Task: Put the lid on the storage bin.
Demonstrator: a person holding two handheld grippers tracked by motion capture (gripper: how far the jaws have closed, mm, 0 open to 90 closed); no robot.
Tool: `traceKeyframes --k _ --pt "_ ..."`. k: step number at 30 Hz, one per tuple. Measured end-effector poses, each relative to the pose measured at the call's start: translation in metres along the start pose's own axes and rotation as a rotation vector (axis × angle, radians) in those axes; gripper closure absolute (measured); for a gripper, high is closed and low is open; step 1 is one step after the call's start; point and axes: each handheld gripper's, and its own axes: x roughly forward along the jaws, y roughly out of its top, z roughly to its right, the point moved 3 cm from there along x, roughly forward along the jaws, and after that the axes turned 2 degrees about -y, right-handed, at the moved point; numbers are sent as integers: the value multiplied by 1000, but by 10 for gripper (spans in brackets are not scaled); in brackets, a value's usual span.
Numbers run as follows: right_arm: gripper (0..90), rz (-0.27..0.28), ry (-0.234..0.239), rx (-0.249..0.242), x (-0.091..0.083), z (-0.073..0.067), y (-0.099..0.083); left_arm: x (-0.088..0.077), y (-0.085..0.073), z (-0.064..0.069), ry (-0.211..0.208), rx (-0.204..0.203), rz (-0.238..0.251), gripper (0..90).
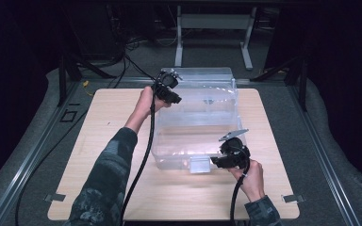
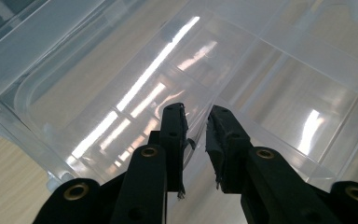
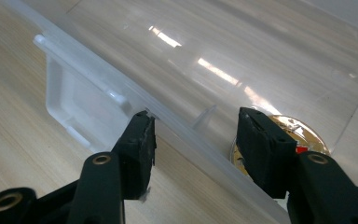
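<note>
A large clear plastic box (image 1: pixel 202 136) stands in the middle of the wooden table (image 1: pixel 113 141). At its far left corner my left gripper (image 1: pixel 175 99) is shut on a thin clear edge of the box; in the left gripper view that edge (image 2: pixel 196 100) runs down between the nearly closed jaws of the left gripper (image 2: pixel 196 122). My right gripper (image 1: pixel 215 162) is at the near rim, beside the box's white handle tab (image 1: pixel 199 165). In the right gripper view the right gripper (image 3: pixel 193 126) stands open astride the rim (image 3: pixel 177 123), one jaw outside and one inside. A gold round object (image 3: pixel 303 133) shows by the inner jaw.
Metal clips (image 1: pixel 55 197) (image 1: pixel 292 197) sit at the table's near corners. Bare wood lies left of the box and in front of it. A cable (image 1: pixel 143 155) trails from each gripper along the forearms. A white desk frame (image 1: pixel 214 21) stands on the floor behind.
</note>
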Motion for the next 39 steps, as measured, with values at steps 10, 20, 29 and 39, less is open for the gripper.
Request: traceKeyframes --k 10,20,29,39 --pt "470 -4 -11 6 0 0 1 -8 0 6 -10 23 7 778" --pt "467 -4 -12 8 0 0 1 -18 -3 15 -20 45 29 787" --pt "466 -6 -13 7 0 0 1 -28 -7 24 -17 73 47 792" --pt "463 -9 -17 8 0 0 1 -37 -13 34 -14 101 59 796"
